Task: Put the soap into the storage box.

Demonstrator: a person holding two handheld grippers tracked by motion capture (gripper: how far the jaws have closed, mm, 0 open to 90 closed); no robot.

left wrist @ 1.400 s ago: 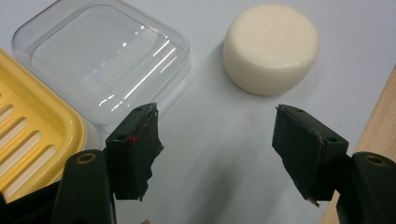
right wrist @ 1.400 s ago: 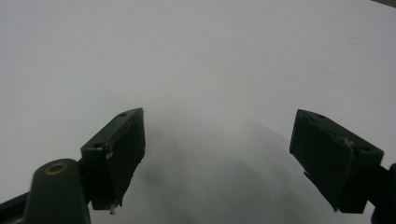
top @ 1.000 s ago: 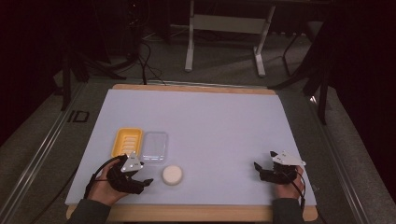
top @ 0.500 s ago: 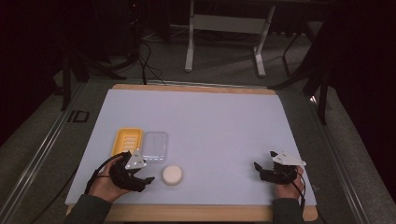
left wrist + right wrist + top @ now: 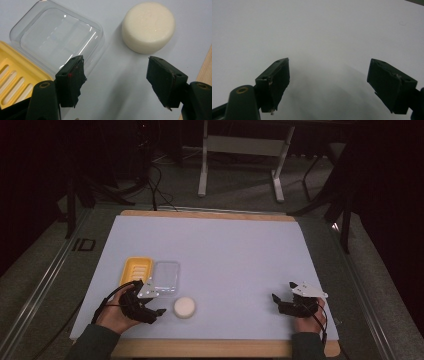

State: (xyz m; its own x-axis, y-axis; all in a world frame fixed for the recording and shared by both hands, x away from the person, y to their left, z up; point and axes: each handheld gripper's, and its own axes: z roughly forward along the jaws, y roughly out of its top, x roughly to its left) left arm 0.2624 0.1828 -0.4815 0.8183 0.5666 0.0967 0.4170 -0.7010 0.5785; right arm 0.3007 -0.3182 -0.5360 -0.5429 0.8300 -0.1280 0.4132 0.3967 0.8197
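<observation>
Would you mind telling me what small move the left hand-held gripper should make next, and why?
Probably ease the left hand-held gripper forward to straddle the round cream soap bar: its jaws stand open and empty, the bar lies just ahead, beside the clear plastic lid and yellow slotted tray.

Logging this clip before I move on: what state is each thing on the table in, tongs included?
left tongs: open, empty, low over the table near the soap.
right tongs: open, empty, over bare table.
soap bar: lying flat, free, outside the dish.
yellow soap dish: open, nothing in it.
clear lid: off the dish, lying beside it.
</observation>
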